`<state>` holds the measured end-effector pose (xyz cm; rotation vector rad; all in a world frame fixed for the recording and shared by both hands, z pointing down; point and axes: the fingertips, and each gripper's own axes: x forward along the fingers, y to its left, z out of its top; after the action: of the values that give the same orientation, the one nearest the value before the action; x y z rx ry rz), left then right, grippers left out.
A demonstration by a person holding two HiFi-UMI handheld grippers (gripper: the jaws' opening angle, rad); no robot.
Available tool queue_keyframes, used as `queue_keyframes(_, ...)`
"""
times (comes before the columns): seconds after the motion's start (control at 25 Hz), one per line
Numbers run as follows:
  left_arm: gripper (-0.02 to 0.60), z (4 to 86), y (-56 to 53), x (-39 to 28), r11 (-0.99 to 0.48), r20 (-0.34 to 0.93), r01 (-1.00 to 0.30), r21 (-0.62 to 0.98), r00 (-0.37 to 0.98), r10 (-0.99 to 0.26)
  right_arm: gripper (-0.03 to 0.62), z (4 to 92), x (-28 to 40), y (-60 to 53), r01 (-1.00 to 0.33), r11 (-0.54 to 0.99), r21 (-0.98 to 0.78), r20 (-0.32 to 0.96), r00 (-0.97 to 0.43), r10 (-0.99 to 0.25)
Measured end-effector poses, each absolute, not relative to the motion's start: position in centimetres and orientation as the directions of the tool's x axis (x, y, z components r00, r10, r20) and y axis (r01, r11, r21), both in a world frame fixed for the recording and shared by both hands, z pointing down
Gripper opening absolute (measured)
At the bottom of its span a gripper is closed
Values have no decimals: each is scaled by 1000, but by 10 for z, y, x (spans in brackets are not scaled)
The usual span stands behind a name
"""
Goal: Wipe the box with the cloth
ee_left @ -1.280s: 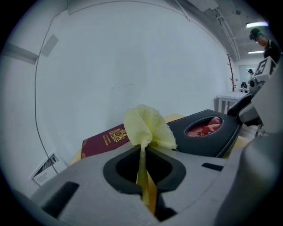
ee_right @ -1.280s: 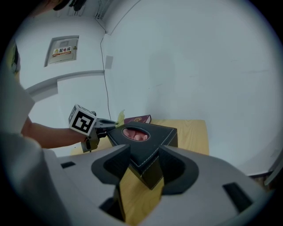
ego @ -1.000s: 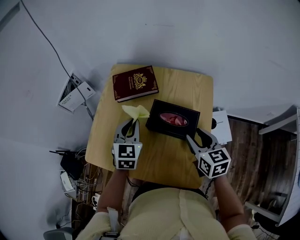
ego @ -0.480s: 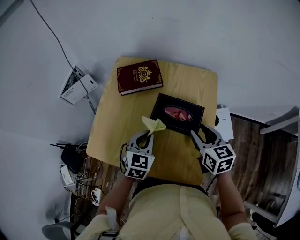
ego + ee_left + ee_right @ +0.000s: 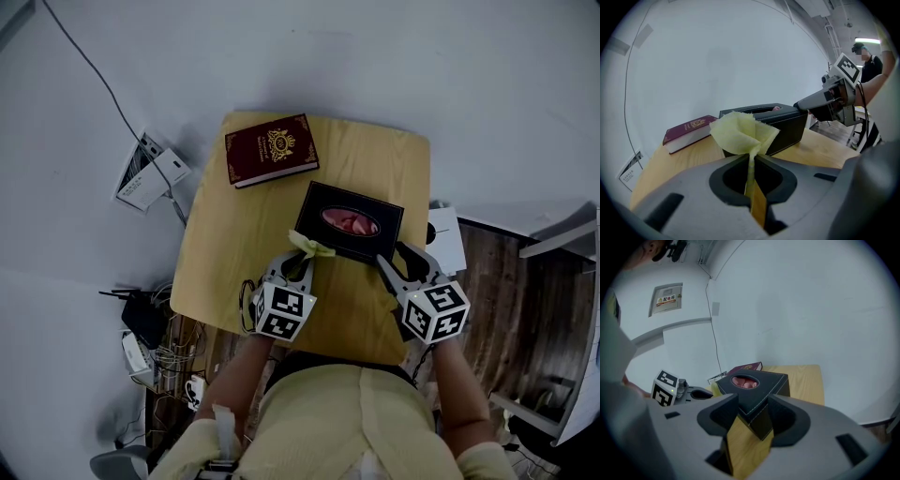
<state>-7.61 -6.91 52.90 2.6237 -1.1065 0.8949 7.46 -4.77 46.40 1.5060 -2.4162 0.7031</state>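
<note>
A black box (image 5: pixel 349 221) with a pink-filled oval opening sits right of centre on the small wooden table (image 5: pixel 234 253). My left gripper (image 5: pixel 298 264) is shut on a pale yellow cloth (image 5: pixel 310 246), which rests at the box's near left corner. In the left gripper view the cloth (image 5: pixel 740 133) fans up out of the left gripper (image 5: pixel 752 157), right before the box (image 5: pixel 785 126). My right gripper (image 5: pixel 401 264) straddles the box's near right corner. In the right gripper view the right gripper (image 5: pixel 752 411) has its jaws wide, pressing that corner of the box (image 5: pixel 757 387).
A dark red book (image 5: pixel 271 150) lies at the table's far left corner. On the floor left of the table are a white device (image 5: pixel 150 176) and cables. A white sheet (image 5: pixel 444 246) lies off the table's right edge.
My left gripper has carried the cloth rightward and down, from beside the box's left side to its near left corner. The right gripper has stayed on the box.
</note>
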Motion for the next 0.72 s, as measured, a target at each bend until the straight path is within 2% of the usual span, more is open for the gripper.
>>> queue_keyframes(0.72, 32, 538, -33, 9, -847, 581, -530, -38, 678, -450, 210, 464, 75, -47, -884, 363, -294, 409, -459, -788)
